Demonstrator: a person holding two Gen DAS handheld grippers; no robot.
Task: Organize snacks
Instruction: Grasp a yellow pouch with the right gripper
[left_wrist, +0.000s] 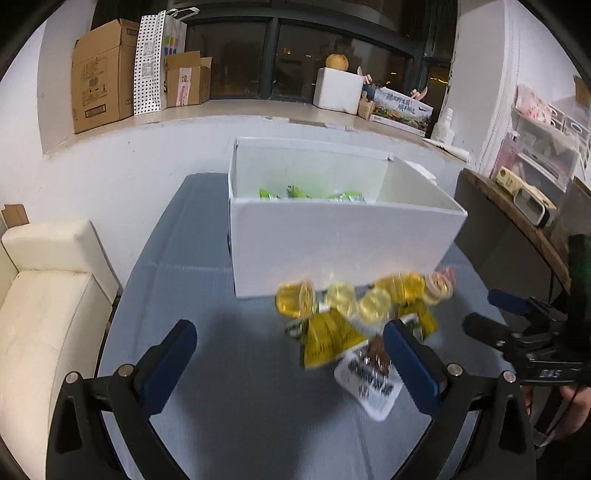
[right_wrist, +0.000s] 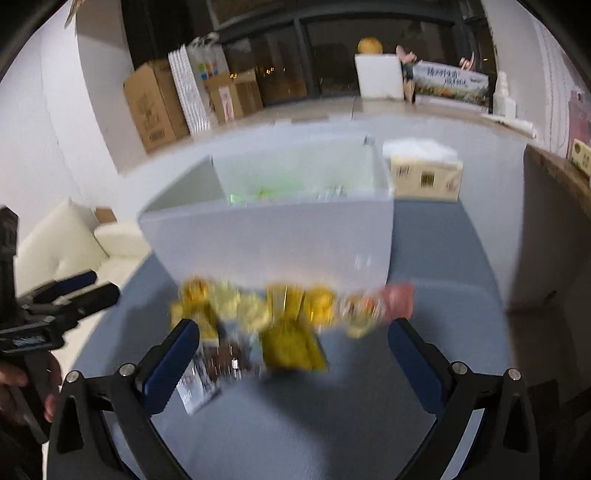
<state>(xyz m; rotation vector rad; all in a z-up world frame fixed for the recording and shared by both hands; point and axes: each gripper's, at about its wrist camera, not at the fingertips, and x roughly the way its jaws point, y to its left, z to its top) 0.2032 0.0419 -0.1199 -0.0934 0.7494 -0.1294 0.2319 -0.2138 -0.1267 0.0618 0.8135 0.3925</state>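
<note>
While unpacked: snacks (left_wrist: 354, 314) ahead of both hand-held grippers, before white box (left_wrist: 332, 243).
Left hand-held gripper (left_wrist: 291, 363): wide, empty.
Right hand-held gripper (right_wrist: 295, 363): wide, empty.

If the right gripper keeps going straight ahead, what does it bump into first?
Probably the yellow packet in the snack pile, lying between the open right gripper; the white box stands behind. Blur makes depth uncertain.

Left gripper (left_wrist: 290, 363) black-framed with blue finger pads (left_wrist: 168, 365), silver screws, right gripper (right_wrist: 293, 365) identical
</note>
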